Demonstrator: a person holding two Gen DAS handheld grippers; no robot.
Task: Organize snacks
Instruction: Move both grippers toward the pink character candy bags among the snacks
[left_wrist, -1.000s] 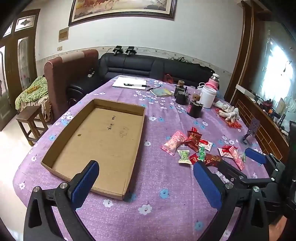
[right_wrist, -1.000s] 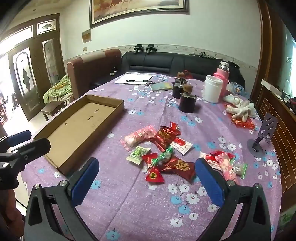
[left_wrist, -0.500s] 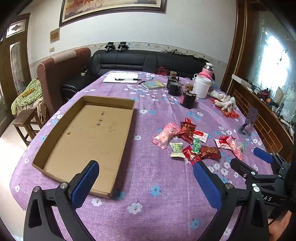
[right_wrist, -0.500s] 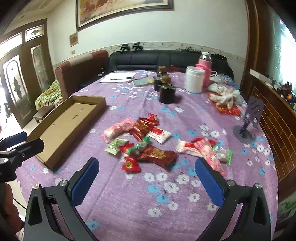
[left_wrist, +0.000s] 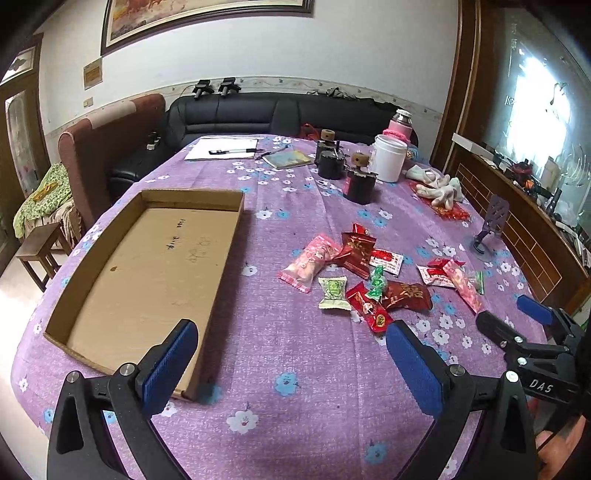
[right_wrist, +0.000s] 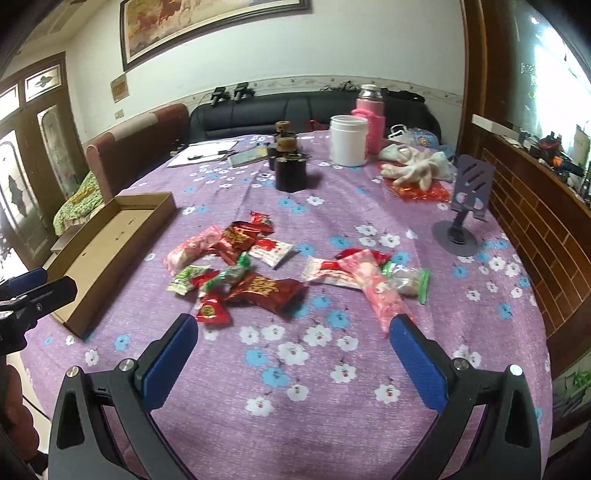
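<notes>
Both grippers have drawn back slightly from the purple flowered tablecloth (right_wrist: 332, 369). The left gripper (left_wrist: 291, 354) and right gripper (right_wrist: 293, 352) gape wide, holding nothing. Wrapped snacks (right_wrist: 255, 273) lie scattered beside the shallow brown cardboard tray (left_wrist: 147, 266).

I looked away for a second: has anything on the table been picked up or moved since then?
Nothing was picked up or let go. Only the views shifted: the right claw has swung right, so the snacks now sit centre-left in its view, and the left claw has shifted slightly. Both claws hover open and empty. The snacks still lie on the cloth beside the tray, which holds none.
</notes>
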